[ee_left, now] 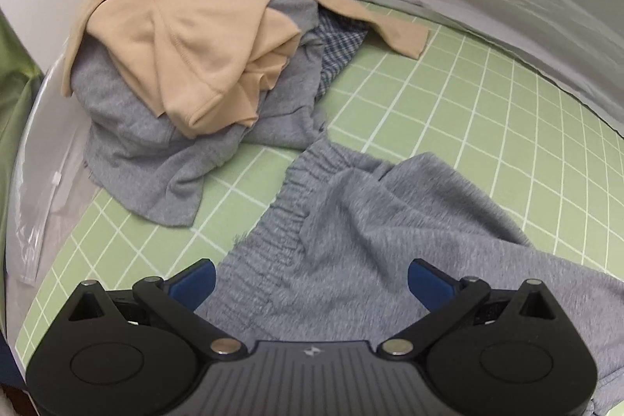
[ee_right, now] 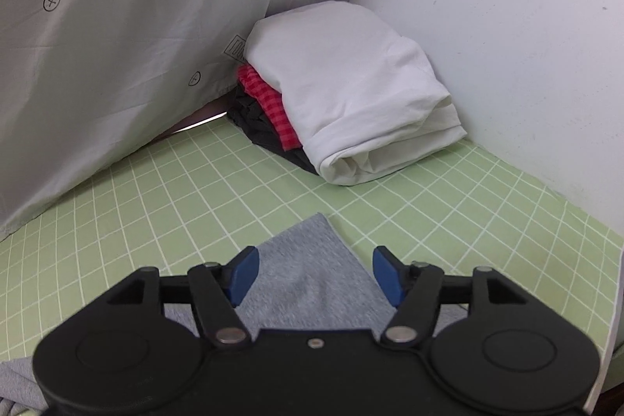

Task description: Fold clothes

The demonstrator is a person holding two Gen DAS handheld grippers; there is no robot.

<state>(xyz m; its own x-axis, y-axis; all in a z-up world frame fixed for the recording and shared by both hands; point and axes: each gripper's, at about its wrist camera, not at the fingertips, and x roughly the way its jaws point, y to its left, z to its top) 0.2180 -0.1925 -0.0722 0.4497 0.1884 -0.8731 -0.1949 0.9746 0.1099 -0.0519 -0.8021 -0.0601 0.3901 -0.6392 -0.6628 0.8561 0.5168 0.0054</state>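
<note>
Grey sweat shorts (ee_left: 370,232) with an elastic waistband lie crumpled on the green grid mat (ee_left: 448,96). My left gripper (ee_left: 312,279) is open just above the waistband end, nothing between its blue pads. In the right wrist view a corner of the grey shorts (ee_right: 308,260) points away from me, and my right gripper (ee_right: 315,275) stands open over it with the cloth lying between the pads, not pinched. An unfolded heap sits at the back left: a beige top (ee_left: 187,26) over a grey garment (ee_left: 148,151) and a blue checked cloth (ee_left: 339,41).
A folded stack stands in the far right corner: white cloth (ee_right: 351,92) over a red checked piece (ee_right: 273,108) and a black one (ee_right: 257,127). A grey printed sheet (ee_right: 117,45) hangs along the back. White walls (ee_right: 507,45) bound the mat (ee_right: 195,190).
</note>
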